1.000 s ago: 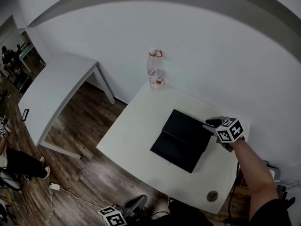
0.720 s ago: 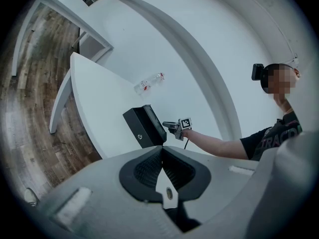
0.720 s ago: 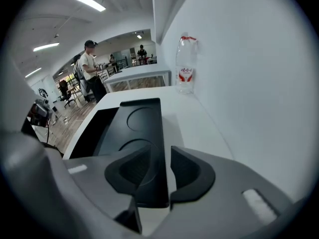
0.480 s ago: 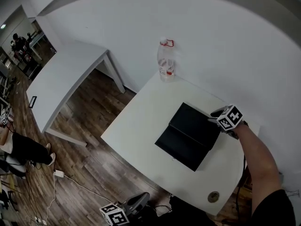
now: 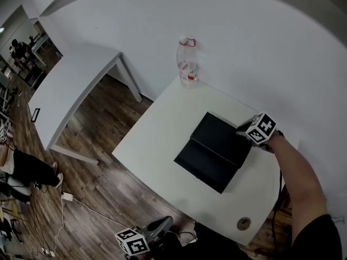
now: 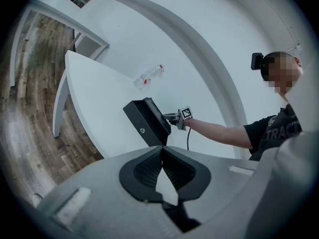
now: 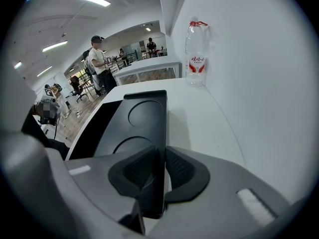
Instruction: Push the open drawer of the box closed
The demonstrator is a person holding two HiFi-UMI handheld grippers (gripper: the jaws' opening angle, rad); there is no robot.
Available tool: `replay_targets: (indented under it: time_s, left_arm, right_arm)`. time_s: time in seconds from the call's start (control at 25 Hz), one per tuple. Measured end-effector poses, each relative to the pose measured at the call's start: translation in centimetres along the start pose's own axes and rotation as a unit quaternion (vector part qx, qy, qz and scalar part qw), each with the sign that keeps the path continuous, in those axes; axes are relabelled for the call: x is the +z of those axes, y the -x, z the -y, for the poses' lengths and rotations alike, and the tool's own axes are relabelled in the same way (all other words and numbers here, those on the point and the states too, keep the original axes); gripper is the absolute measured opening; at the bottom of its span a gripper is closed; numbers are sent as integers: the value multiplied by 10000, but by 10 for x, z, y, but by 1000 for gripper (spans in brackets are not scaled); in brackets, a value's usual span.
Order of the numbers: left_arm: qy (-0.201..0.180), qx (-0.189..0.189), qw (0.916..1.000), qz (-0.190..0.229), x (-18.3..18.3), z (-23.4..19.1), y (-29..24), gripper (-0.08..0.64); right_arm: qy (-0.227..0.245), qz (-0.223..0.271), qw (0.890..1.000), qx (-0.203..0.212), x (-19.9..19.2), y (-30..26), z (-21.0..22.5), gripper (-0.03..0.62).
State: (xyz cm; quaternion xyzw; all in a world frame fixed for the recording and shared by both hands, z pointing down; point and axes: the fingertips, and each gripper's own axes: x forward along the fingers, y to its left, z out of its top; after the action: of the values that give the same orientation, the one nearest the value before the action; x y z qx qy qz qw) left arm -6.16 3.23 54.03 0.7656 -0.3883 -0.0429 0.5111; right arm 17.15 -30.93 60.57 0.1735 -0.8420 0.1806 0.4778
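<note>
Head view: the right gripper point(image 5: 245, 130) is closing on the rear edge of the black box point(image 5: 222, 140) on the white table point(image 5: 157, 140), while the drawer point(image 5: 203, 167) is jutting open toward the person. The left gripper point(image 5: 157, 229) is hanging low, off the table.

Left gripper view: its jaws are pressing together, empty.

Right gripper view: the box wall is sitting between the pads. Steadying the box, then pushing the drawer front squarely, looks wisest. A water bottle point(image 7: 197, 56) is standing well clear, and nothing appears to be blocking the drawer.

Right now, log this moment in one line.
right gripper: closing on box edge | left gripper: shut, empty, off table | drawer: open
</note>
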Motion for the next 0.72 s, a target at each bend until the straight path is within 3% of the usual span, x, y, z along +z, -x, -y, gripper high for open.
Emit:
replay_targets:
  time_s: [0.24,0.44,0.56,0.72]
  left_arm:
    - [-695,92,9964,-477,3,-16,-35,55]
    - [-1342,391,9867,-831,9,-31,-76,83]
    - [-1812,706,9746,-1113,9,-46,-100,104]
    - [-2488,1081,9523,-1401,12,-57,-129,109]
  right_arm:
    - [-33,44,10000,-4,1,1,1,69]
    - [-18,48,10000,-36,0,0,1,69]
    - [-24,59,10000,-55,1,1,1,69]
    - [-72,105,9999,-74,1,1,1,69]
